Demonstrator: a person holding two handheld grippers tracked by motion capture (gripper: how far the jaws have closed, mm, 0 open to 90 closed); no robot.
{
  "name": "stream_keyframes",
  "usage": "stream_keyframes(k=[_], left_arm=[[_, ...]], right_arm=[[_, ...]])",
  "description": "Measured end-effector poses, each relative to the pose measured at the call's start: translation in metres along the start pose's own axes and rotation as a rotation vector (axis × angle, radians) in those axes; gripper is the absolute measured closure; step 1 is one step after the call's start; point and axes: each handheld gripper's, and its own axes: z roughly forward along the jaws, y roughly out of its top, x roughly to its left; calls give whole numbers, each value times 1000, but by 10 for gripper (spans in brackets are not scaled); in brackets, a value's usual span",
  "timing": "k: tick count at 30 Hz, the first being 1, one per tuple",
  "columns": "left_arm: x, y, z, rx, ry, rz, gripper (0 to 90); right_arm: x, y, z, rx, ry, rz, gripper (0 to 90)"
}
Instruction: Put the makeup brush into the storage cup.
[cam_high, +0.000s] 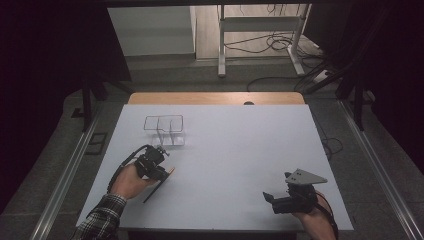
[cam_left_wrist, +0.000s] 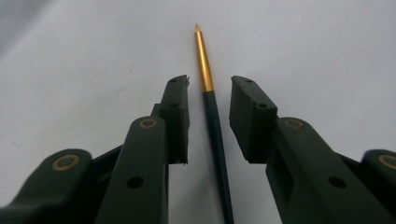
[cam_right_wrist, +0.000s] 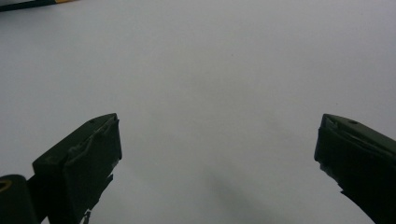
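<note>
no readable text, labels, numbers or signs anywhere

My left gripper looks down its two black fingers at a pale grey surface. Between them lies a slim pen, dark along the near part of its barrel and gold toward the pointed far tip. It runs almost straight away from me, resting on the surface. A narrow gap shows on each side of the barrel, so my pads do not press on it. The gold tip reaches well beyond my fingertips.
</note>
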Motion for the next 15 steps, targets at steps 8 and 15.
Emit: stream_keyframes(k=[8,15], left_arm=[[1,3,4,13,4,-5,708],[2,4,8,17,5,-12,724]], right_arm=[[0,0,0,0,-3,-1,9],[0,0,0,0,-3,0,9]])
